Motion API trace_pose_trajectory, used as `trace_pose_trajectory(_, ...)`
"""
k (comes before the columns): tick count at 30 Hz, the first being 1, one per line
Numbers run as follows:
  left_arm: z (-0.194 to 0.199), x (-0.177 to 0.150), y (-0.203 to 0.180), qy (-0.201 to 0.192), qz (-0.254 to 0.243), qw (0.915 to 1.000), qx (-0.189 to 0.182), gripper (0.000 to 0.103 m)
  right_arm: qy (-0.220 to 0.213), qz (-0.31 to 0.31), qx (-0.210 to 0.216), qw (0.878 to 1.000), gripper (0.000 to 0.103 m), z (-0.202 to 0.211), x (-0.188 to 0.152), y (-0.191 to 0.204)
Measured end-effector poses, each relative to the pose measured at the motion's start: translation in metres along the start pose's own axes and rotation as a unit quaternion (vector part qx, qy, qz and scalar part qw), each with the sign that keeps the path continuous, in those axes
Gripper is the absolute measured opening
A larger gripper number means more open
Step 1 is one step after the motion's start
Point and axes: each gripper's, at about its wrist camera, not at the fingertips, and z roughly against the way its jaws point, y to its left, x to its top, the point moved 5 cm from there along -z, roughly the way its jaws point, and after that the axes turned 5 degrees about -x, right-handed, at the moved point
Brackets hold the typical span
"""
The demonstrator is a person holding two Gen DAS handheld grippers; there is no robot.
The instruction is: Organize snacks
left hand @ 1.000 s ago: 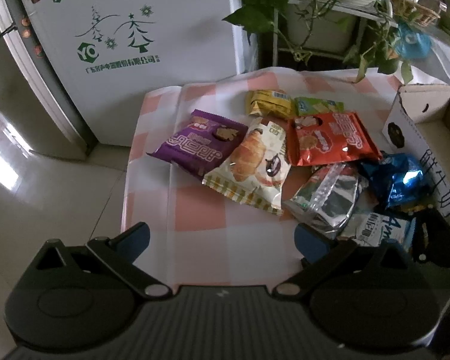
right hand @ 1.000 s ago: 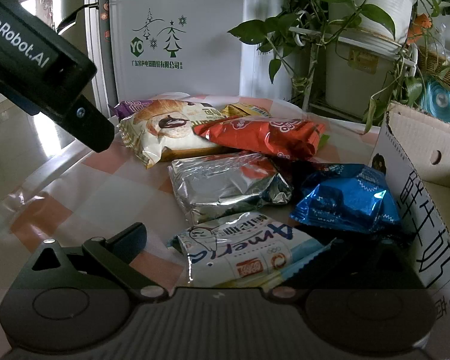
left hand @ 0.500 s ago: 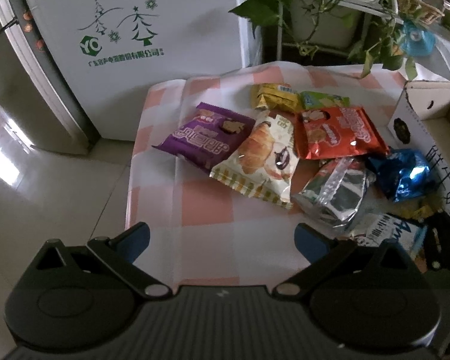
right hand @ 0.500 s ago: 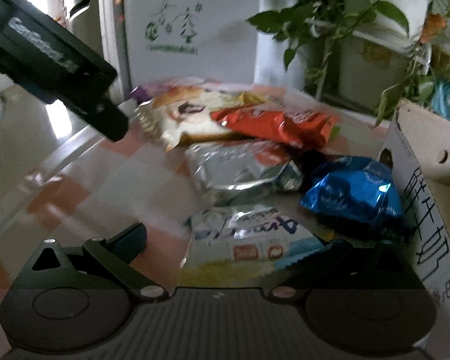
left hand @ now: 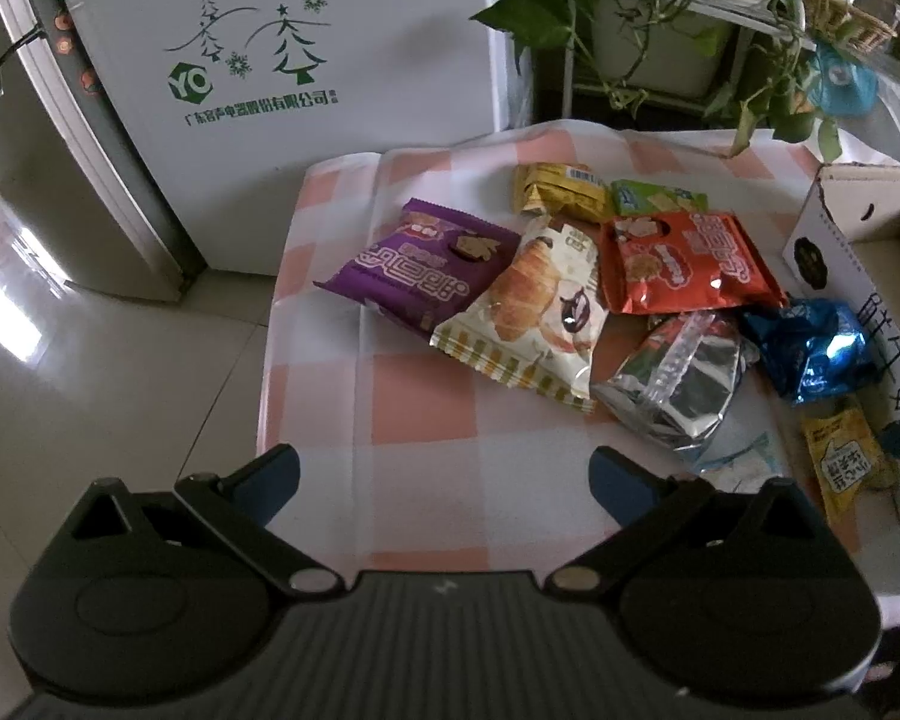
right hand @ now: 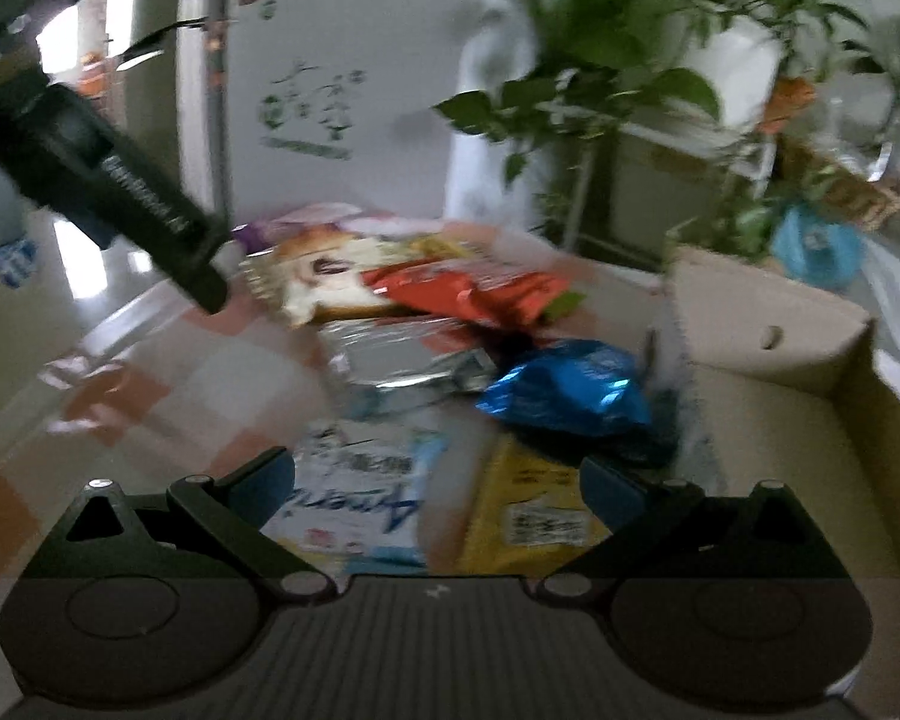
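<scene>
Several snack packs lie on a pink checked tablecloth (left hand: 414, 414): a purple pack (left hand: 417, 267), a croissant pack (left hand: 528, 312), a red pack (left hand: 687, 261), a silver pack (left hand: 681, 384), a blue foil pack (left hand: 813, 345), a small yellow pack (left hand: 843, 459). My left gripper (left hand: 444, 477) is open and empty above the table's near edge. My right gripper (right hand: 438, 489) is open and empty, just over a white-and-blue pack (right hand: 360, 489) and the yellow pack (right hand: 540, 507). This view is blurred.
An open cardboard box (left hand: 840, 222) stands at the table's right side, also in the right wrist view (right hand: 768, 384). A white fridge (left hand: 282, 60) and potted plants (left hand: 660, 12) stand behind. The left gripper's body (right hand: 120, 192) crosses the right view's upper left.
My right gripper has risen and swung right toward the box, and the yellow pack now shows beside the white-and-blue pack. My left gripper has pulled back and higher. Both stay open.
</scene>
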Motion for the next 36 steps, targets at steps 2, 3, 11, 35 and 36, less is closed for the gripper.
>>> trace_pose_trajectory(2, 0.000, 0.000, 0.000, 0.001, -0.001, 1.0000, 0.000, 0.102, 0.009, -0.002, -0.013, 1.000, 0.103, -0.006, 0.001, -0.003)
trace_pose_trajectory(3, -0.001, -0.001, 0.000, 0.002, -0.001, 1.0000, 0.000, 0.102, 0.022, -0.007, -0.019, 1.000, 0.103, -0.012, 0.000, -0.006)
trace_pose_trajectory(11, -0.003, -0.002, 0.001, 0.007, -0.002, 0.9999, 0.007, 0.102, 0.070, -0.043, -0.053, 0.995, 0.103, -0.044, 0.008, -0.001)
trace_pose_trajectory(35, 0.007, 0.003, 0.006, -0.008, -0.005, 0.9999, 0.011, 0.102, 0.090, 0.004, 0.050, 0.995, 0.103, 0.003, 0.013, -0.005)
trace_pose_trajectory(36, 0.008, 0.003, 0.005, -0.008, -0.007, 0.9999, 0.010, 0.102, 0.087, 0.018, 0.047, 0.995, 0.103, 0.005, 0.009, -0.007)
